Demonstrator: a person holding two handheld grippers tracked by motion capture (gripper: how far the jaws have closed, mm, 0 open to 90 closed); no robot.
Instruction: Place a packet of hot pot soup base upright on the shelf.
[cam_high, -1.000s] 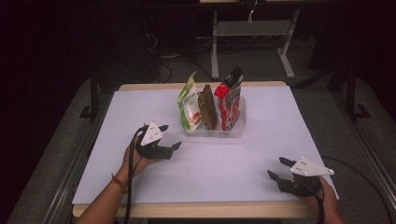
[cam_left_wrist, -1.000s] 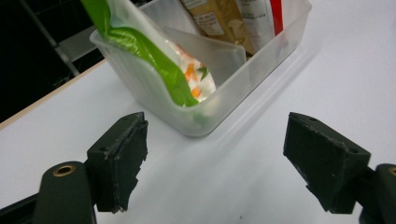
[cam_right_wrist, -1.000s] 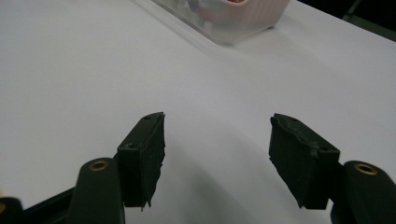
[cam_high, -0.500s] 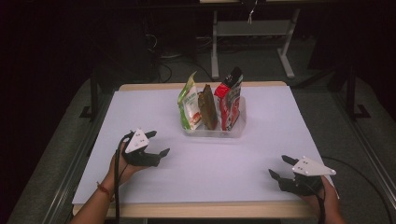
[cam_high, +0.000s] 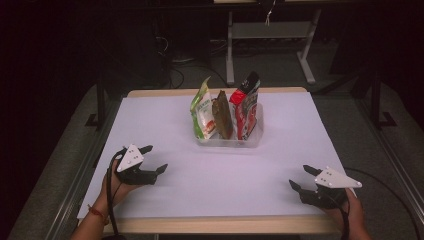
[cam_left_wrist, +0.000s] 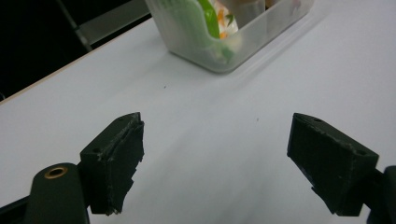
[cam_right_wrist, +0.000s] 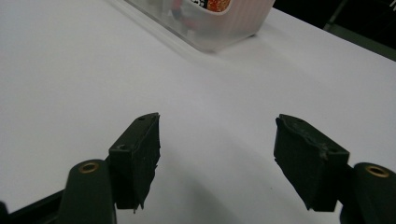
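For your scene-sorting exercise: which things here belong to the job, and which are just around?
Job: clear bin, green packet, brown packet, red packet, left gripper, right gripper, both open.
Around: white table, metal stand, floor cables.

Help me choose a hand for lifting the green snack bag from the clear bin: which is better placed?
Probably the left. The left gripper sits open nearer the green bag, which stands at the bin's left end; the right gripper is farther off.

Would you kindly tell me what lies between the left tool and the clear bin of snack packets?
Nothing: the high view shows bare white table between the left tool and the clear bin.
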